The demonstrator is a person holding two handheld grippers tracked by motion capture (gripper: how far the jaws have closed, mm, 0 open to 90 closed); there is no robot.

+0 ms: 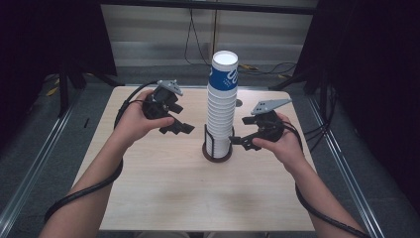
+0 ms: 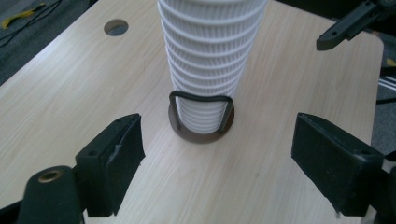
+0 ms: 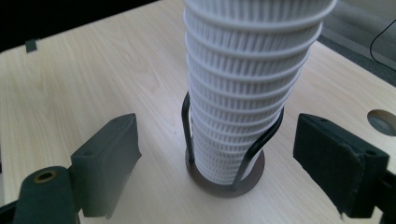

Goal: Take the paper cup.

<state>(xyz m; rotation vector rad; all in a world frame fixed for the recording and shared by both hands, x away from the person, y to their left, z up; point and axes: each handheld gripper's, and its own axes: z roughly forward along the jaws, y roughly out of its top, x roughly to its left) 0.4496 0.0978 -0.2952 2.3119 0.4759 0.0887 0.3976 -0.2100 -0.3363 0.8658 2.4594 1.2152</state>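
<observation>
Cups: tall stack (image 1: 221, 111) of nested white ribbed cups, mouths up, standing upright near the table's middle. The top cup (image 1: 224, 69) wears a blue band with white lettering; the lettering is too small to read.
Holder: round dark base (image 1: 217, 152) under the stack, with a black wire loop (image 2: 201, 100) rising on each side and hugging the lowest cups. In the right gripper view the loops (image 3: 261, 140) sit against the ribs.
Left gripper: (image 1: 177, 125) held in the person's left hand (image 1: 132, 121), left of the stack and clear of it, pointing toward it from above table level. Jaws stand apart with nothing between them; in the left gripper view the stack sits beyond the gap, untouched.
Right gripper: (image 1: 241, 140) held in the right hand (image 1: 282, 144), just right of the stack's lower part, close to the holder; contact cannot be told from the high view. In the right gripper view its jaws stand wide, the stack ahead of them, pads clear of the cups.
Table: light wood top (image 1: 163, 183), with a small round hole (image 2: 116, 27) past the stack.
Cables: one black lead (image 1: 86, 191) trails from each gripper along the forearm.
</observation>
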